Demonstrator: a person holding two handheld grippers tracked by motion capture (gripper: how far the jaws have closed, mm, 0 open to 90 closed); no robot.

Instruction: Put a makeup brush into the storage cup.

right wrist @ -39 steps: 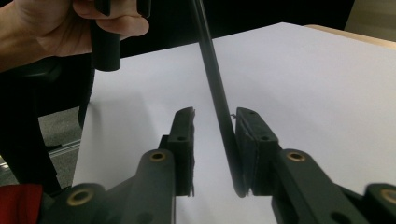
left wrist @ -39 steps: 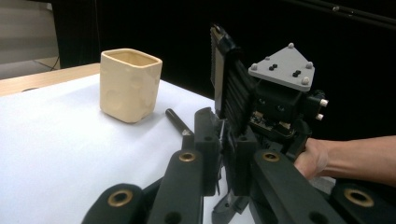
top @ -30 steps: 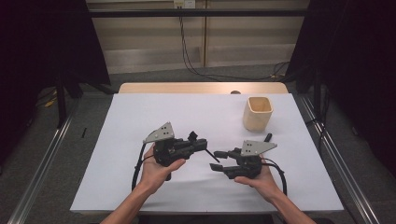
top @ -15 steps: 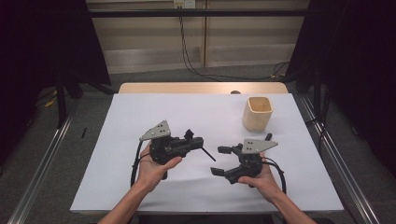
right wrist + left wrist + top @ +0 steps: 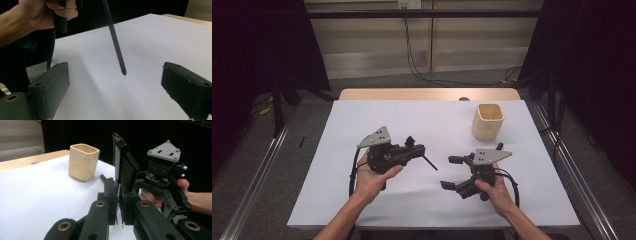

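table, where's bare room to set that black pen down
Bare: the far left of the table, left of the cup, and the near edge between the forearms. Crowded: the middle, where the left gripper holds the pen near the open right gripper.

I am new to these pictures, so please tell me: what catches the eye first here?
First, the two black tools over the white table: the left tool is shut on a thin black pen, and the right tool stands wide open beside it. A beige cup stands upright at the far right.

A lab recording bay. Black curtains [image 5: 257, 45] flank a bench [image 5: 362, 210] under white sheeting. Floor rails [image 5: 257, 175] and dangling wall cables [image 5: 412, 50] complete the rig.
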